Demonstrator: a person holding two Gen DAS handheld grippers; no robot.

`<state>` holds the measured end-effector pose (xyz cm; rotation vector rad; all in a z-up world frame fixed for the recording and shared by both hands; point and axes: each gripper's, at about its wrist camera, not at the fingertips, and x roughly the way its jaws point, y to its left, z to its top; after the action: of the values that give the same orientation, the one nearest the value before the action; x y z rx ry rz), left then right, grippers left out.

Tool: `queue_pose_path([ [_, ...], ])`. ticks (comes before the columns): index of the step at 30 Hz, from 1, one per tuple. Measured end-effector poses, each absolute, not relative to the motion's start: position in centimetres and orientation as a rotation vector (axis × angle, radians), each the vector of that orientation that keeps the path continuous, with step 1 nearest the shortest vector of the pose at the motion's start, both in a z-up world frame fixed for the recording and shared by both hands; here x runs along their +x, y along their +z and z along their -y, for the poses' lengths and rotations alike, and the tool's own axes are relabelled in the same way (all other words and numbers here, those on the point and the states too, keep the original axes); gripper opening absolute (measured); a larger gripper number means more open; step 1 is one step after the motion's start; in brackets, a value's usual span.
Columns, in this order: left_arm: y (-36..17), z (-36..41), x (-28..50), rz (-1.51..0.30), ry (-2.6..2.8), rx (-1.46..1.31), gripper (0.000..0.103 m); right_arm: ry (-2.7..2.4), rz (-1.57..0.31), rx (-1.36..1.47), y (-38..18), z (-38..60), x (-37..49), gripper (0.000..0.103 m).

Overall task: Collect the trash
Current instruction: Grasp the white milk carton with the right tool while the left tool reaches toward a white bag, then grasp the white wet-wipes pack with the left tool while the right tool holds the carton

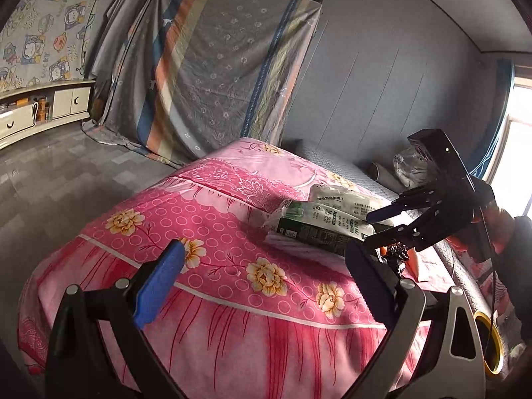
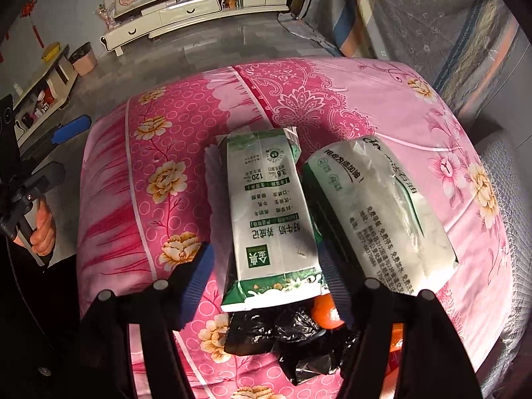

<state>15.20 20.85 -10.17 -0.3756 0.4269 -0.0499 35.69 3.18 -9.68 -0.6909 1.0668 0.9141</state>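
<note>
On the bed (image 2: 139,199) a milk carton (image 2: 271,219) lies flat, its long side running away from the right gripper (image 2: 266,286). Just to its right, touching it, lies a tissue pack (image 2: 382,212), angled outward. At the carton's near end a crumpled bag (image 2: 282,335) lies partly under it, with an orange (image 2: 324,312) beside the bag (partly hidden behind a finger). The right gripper's fingers (image 2: 194,282) straddle the carton's near end. The left gripper (image 1: 266,286) hovers over the bed's left side, well apart from the pile.
</note>
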Motion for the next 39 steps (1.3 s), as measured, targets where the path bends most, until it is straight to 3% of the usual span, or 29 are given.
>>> queue_pose_path([
  [3, -10.7, -21.2, 15.4, -0.436, -0.050, -0.387, 0.092, 0.906, -1.103, -0.715, -10.4, -4.0, 36.7, 0.065],
  [6, -10.8, -21.5, 15.1, -0.440, -0.043, -0.386, 0.092, 0.938, -1.143, -0.729, -10.9, -4.8, 37.3, 0.076],
  [11, -10.8, -21.6, 15.1, -0.454, -0.025, -0.373, 0.092, 0.922, -1.184, -0.777, -12.7, -6.6, 37.9, 0.076],
  [12, -10.7, -21.5, 15.1, -0.456, -0.024, -0.368, 0.092, 0.911, -1.187, -0.780, -13.0, -6.8, 38.0, 0.075],
  [13, -10.7, -21.5, 15.0, -0.458, -0.023, -0.363, 0.092, 0.901, -1.188, -0.775, -13.3, -6.9, 38.0, 0.062],
  [18, -10.2, -21.0, 14.7, -0.464, -0.005, -0.315, 0.092, 0.844, -1.144, -0.700, -12.5, -5.2, 37.3, 0.061],
  [25, -9.6, -19.3, 15.7, -0.504, -0.084, -0.269, 0.092, 0.972, -1.097, -0.478, -8.6, 0.7, 33.6, 0.061],
  [32, -7.7, -14.6, 17.6, -0.513, -0.203, -0.090, 0.093, 0.918, -0.835, -0.112, -1.4, 13.4, 30.6, 0.061],
  [39, -5.9, -9.7, 20.9, -0.437, -0.392, 0.193, 0.095, 0.810, -0.751, 0.019, -0.5, 22.3, 26.3, 0.062],
])
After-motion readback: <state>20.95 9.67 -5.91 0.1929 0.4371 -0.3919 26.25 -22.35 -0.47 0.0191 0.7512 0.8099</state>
